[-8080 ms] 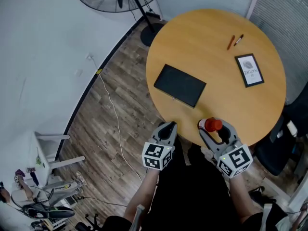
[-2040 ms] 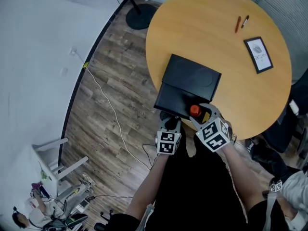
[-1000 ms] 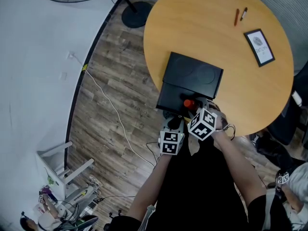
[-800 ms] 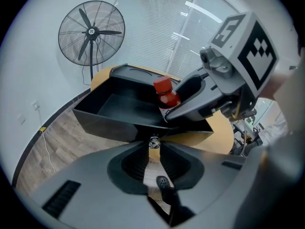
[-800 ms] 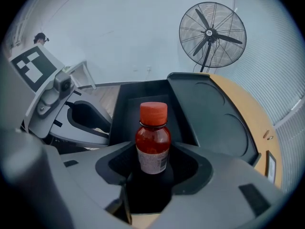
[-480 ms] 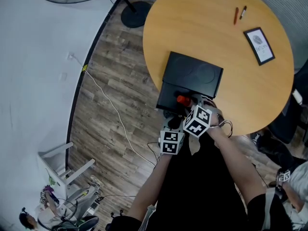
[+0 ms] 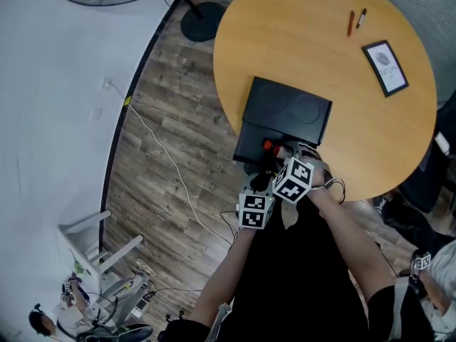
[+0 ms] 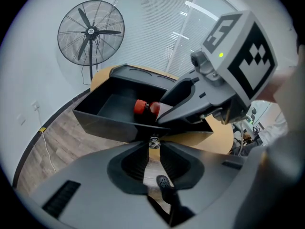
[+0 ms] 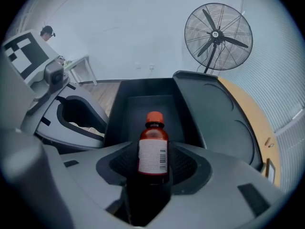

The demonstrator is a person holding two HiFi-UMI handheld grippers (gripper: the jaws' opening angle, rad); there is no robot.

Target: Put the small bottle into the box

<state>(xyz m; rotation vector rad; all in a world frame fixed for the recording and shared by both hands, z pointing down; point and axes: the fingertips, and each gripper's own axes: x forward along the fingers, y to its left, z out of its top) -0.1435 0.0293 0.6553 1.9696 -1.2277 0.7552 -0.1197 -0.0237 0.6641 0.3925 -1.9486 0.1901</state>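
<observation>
Two grippers: both at box (image 7: pixel 251 142), at 7 o'clock on table (image 7: pixel 320 41), head view.
Right gripper (image 9: pixel 153 162): clenched on small bottle (image 9: pixel 153 140).
Small bottle: between the open box's walls, red cap toward 9 o'clock; floor contact unclear.
Left gripper (image 8: pixel 152 148): jaws nearly together, pinching clasp (image 8: pixel 153 141) on box front wall.
Lid (image 7: pixel 288 109): open, at 12 o'clock.

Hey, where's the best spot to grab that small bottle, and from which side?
Grip the small bottle across its straight labelled body, coming from the base end. The body is even-sided and widest; the neck and red cap narrow. The right gripper holds it so.
</observation>
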